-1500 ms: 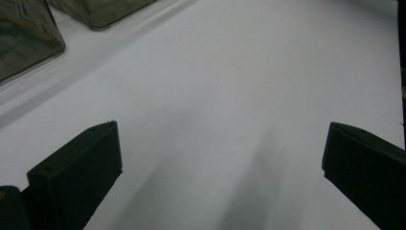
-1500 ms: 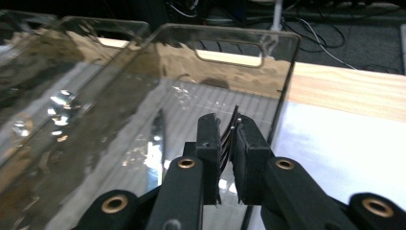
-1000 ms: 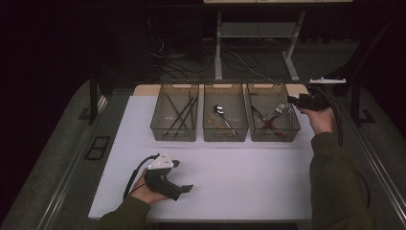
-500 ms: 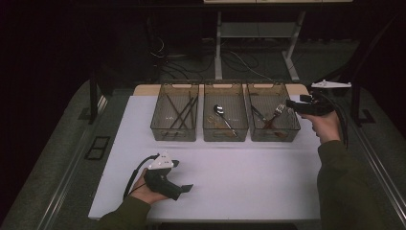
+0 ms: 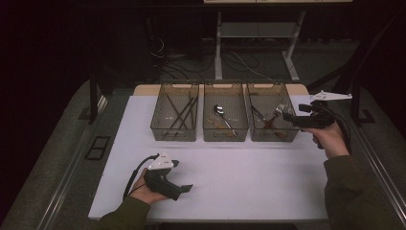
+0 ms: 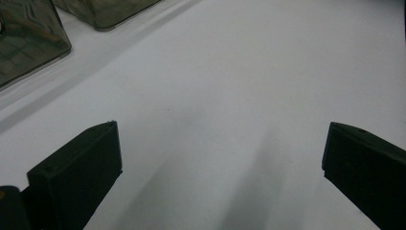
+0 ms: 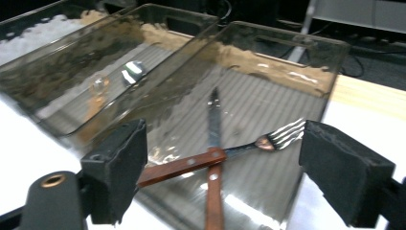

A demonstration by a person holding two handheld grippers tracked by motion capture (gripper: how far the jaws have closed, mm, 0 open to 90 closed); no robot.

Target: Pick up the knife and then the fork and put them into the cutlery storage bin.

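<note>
My right gripper [image 5: 289,116] hangs at the right-hand wall of the right bin [image 5: 291,130], its jaws standing wide apart after having just been opening, with nothing pinched between them. In the right gripper view, that gripper [image 7: 220,167] looks down into the same bin [image 7: 287,52], where a fork [image 7: 218,155] and a knife [image 7: 214,158], both with brown wooden handles, lie crossed on the ribbed floor; the fork's tines point toward the bin's right wall, and the knife's blade runs toward its far wall. From the high view, the fork [image 5: 276,113] and knife [image 5: 256,112] show as dark shapes inside this bin. The middle bin [image 5: 225,135], just beside the right bin on its left, holds a spoon [image 5: 219,110], and the left bin [image 5: 174,135], one place farther from the right bin, holds several dark sticks [image 5: 181,111]. My left gripper [image 5: 186,189] rests on the white table [image 5: 249,177], well apart from the right bin and nearer to me; in the left gripper view, its jaws [image 6: 220,177] are spread wide over bare tabletop [image 6: 239,86] with nothing between them.
</note>
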